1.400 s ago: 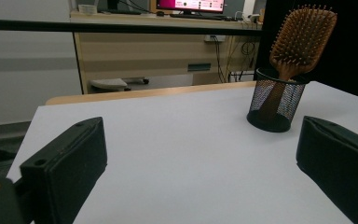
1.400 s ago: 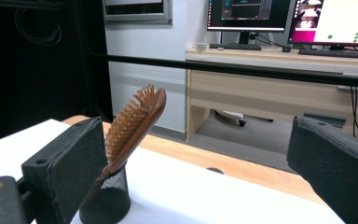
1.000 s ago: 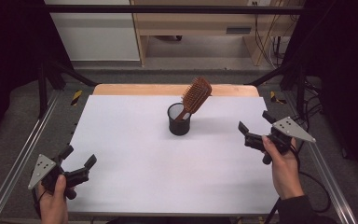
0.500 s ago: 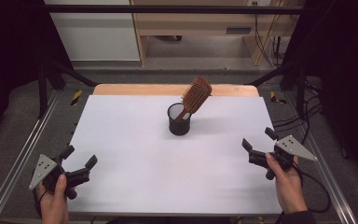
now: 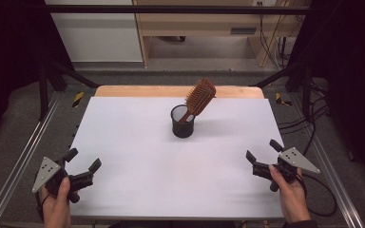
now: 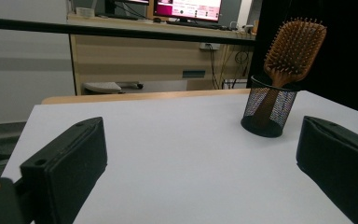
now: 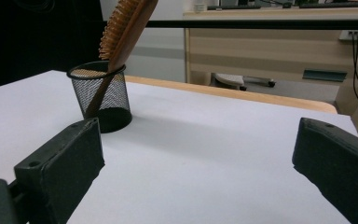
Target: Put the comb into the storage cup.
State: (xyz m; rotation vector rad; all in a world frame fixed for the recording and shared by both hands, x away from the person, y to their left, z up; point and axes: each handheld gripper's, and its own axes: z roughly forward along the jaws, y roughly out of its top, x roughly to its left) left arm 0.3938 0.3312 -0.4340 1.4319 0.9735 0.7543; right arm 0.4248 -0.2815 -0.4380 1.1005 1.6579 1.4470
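Note:
A wooden paddle hairbrush (image 5: 200, 97) stands handle-down in a black mesh cup (image 5: 182, 122) at the middle back of the white table top (image 5: 138, 156); its bristled head leans up to the right. My left gripper (image 5: 82, 159) rests at the near left corner, jaws wide apart, empty. My right gripper (image 5: 263, 151) sits at the near right edge, also open and empty. In the left gripper view the cup (image 6: 269, 106) and brush (image 6: 295, 45) stand far ahead on the right. In the right gripper view the cup (image 7: 100, 95) and brush (image 7: 125, 28) are ahead on the left.
A wooden strip (image 5: 142, 91) runs along the table's far edge. Metal rails (image 5: 24, 152) flank both sides, with cables (image 5: 321, 190) trailing off at the right. A wooden desk (image 5: 204, 21) stands beyond the table on the floor.
My right gripper has drawn back toward me and downward, from beside the cup's level to the near right edge. The left gripper has barely moved.

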